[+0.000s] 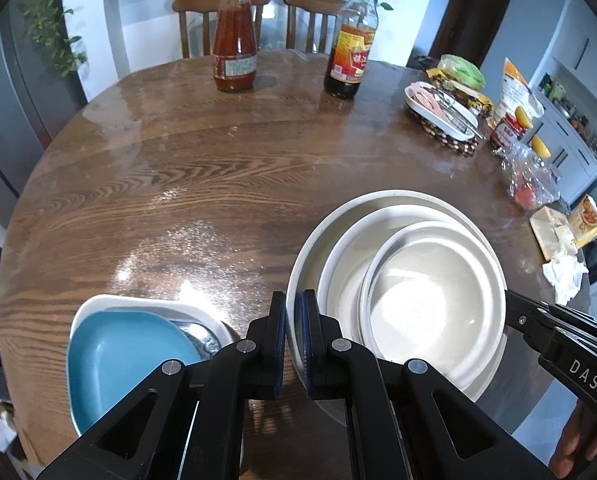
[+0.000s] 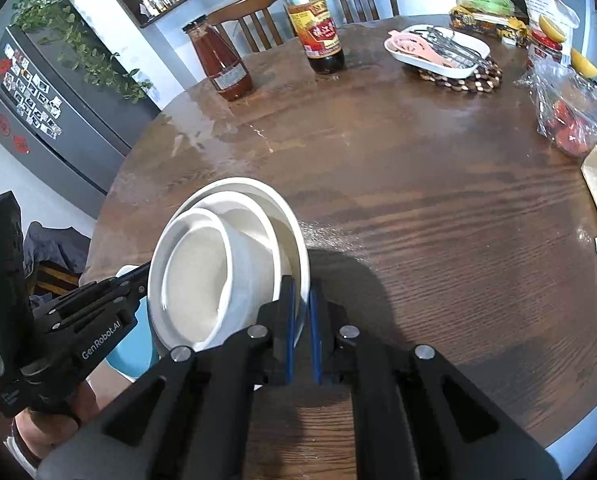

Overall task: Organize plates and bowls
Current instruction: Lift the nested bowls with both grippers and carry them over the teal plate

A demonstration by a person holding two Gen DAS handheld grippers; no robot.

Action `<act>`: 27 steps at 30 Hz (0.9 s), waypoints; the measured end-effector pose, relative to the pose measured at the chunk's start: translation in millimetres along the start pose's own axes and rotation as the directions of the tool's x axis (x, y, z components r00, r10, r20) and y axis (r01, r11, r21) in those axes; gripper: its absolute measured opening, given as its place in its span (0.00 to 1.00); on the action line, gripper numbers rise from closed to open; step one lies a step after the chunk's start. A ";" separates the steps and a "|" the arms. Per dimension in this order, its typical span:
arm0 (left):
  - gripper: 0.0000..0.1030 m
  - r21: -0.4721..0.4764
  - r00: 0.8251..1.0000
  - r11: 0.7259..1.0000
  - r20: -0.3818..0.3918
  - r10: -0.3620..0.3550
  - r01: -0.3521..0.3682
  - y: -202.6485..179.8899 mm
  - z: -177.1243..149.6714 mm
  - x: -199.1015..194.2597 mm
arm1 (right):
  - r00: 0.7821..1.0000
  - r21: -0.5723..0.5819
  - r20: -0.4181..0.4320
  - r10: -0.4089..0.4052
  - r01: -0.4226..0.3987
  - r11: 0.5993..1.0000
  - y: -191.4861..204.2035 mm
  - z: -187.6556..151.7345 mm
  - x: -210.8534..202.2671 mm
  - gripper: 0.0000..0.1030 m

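Three white bowls are nested one inside another (image 1: 410, 296), raised a little above the wooden table; they also show in the right wrist view (image 2: 218, 264). My left gripper (image 1: 293, 340) is shut on the outer bowl's left rim. My right gripper (image 2: 301, 336) is shut on the outer bowl's right rim. A blue square plate (image 1: 126, 356) lies on a white plate (image 1: 150, 304) at the near left, beside the left gripper. The right gripper's body (image 1: 558, 340) shows beyond the bowls in the left view.
A red sauce jar (image 1: 234, 44) and a dark soy bottle (image 1: 350, 40) stand at the table's far side. A white dish of utensils (image 1: 438, 112) on a woven mat, food packets and a bag of tomatoes (image 1: 528, 180) line the right edge. Chairs stand behind.
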State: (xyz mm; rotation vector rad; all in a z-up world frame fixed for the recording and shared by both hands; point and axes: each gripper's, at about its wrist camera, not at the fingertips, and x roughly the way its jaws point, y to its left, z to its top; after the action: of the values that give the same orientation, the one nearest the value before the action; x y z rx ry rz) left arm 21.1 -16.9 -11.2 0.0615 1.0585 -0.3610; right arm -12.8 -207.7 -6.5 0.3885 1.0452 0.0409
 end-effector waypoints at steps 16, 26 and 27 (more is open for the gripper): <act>0.04 -0.074 0.995 0.995 0.064 0.071 -0.066 31.6 -5.0 -31.9 | 0.998 -0.098 0.011 0.067 -0.066 0.993 38.0 10.4 -2.1 0.10; 0.04 -0.149 0.989 0.982 0.080 0.128 -0.115 61.3 -17.6 -48.6 | 0.993 -0.177 -0.014 0.115 -0.116 0.977 69.0 11.3 4.8 0.10; 0.04 -0.156 0.988 0.980 0.080 0.134 -0.120 64.2 -18.9 -50.0 | 0.993 -0.183 -0.019 0.121 -0.122 0.975 72.7 10.9 6.2 0.10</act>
State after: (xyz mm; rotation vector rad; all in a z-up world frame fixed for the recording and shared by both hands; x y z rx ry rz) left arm 3.8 60.7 14.6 -0.0223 0.9839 -0.1659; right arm 10.5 -141.8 17.3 0.2837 1.0149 0.2473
